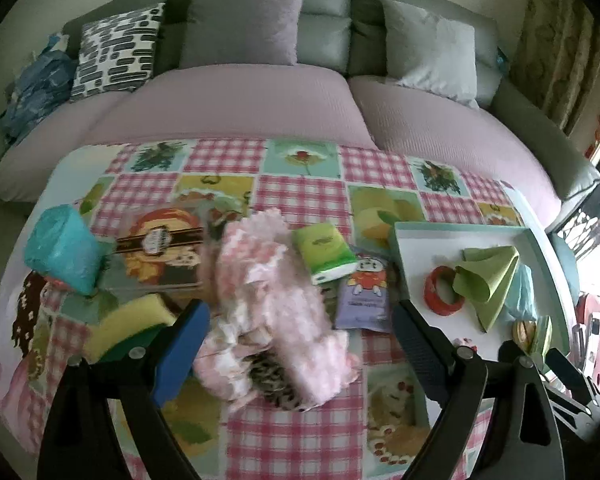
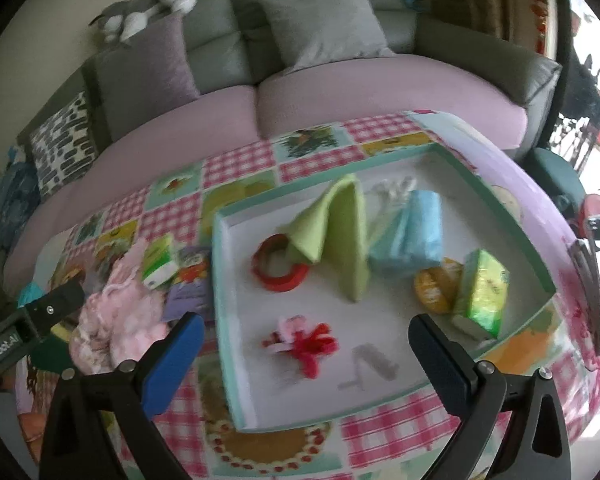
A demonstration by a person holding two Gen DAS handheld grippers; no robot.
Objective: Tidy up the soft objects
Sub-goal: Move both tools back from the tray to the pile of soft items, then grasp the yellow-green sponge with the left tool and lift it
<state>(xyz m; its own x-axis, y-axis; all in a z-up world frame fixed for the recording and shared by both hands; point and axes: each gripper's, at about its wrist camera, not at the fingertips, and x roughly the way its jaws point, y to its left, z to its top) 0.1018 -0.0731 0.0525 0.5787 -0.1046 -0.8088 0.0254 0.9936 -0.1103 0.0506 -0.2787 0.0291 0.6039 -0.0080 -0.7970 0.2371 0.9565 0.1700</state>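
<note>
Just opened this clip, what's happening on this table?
A person with two handheld grippers is sorting soft items into a white tray. The left gripper is open, poised over a fluffy pink cloth pile on the tablecloth, holding nothing. The right gripper is open and empty over the tray, which already holds a green napkin, red ring, blue pack and red bow.

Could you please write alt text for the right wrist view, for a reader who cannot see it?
An open right gripper hovers over a white tray with a teal rim, holding a folded green cloth, a red ring, a light blue packet and a red-and-pink bow. Pink fluffy fabric lies left of it on a checked tablecloth, before a sofa.
</note>
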